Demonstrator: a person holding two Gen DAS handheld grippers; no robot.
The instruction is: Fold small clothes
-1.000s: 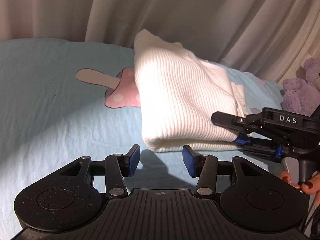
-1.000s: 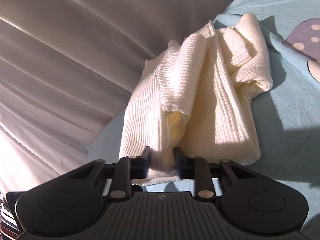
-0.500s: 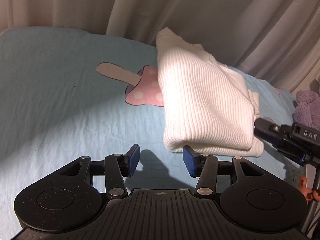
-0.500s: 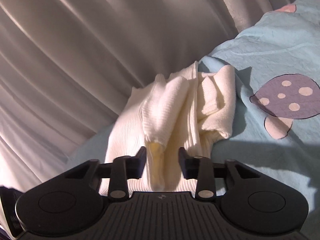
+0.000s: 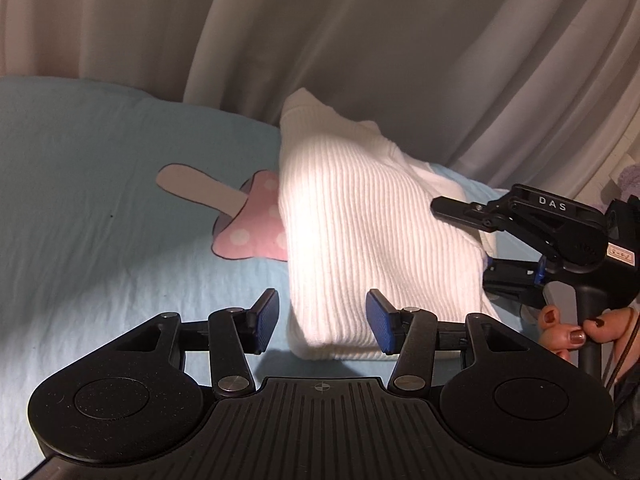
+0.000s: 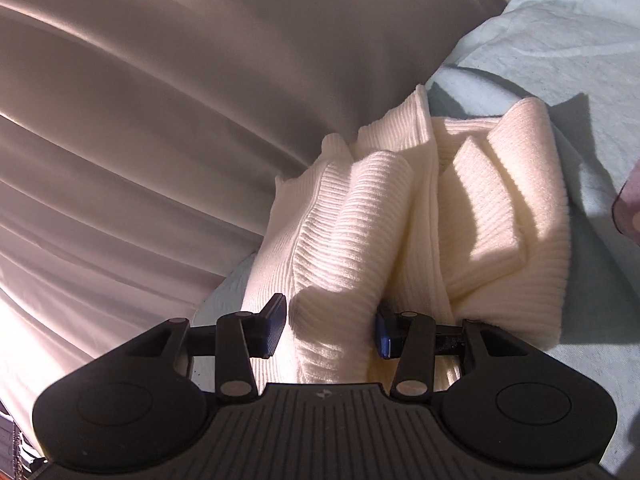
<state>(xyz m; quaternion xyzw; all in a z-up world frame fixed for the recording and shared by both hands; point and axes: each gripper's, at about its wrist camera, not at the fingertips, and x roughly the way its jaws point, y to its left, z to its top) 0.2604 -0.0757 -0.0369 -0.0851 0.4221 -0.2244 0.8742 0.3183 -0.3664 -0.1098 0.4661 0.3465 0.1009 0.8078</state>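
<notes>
We look along our left tool [image 5: 322, 326] at a white ribbed sweater [image 5: 372, 248] lying folded on a pale blue bed sheet [image 5: 92, 200]. The sheet carries a printed pink mushroom with white dots [image 5: 256, 230], and the sweater's left edge covers part of that print. Behind the bed hang pale grey curtains [image 5: 360, 40].

Our left tool stands open, its blue pads apart, with the near corner of the sweater sitting in the gap between them; neither pad presses on the knit. The left pad is clear of the cloth, while the right pad sits close against the sweater's near edge, and we cannot tell whether it touches.

Our right tool [image 6: 330, 330] comes in at the sweater's right side, seen in the left view as a black frame marked DAS, with a hand [image 5: 576, 332] around its handle. In its own view the sweater [image 6: 400, 224] shows as stacked cream folds bunched against the curtain. This tool's jaws have just been opening, and a thick fold of the knit lies between them. The left pad stands free of the cloth with a sliver of shadow between; the right pad is tucked against a fold, half hidden by it. We read the grip as released.
</notes>
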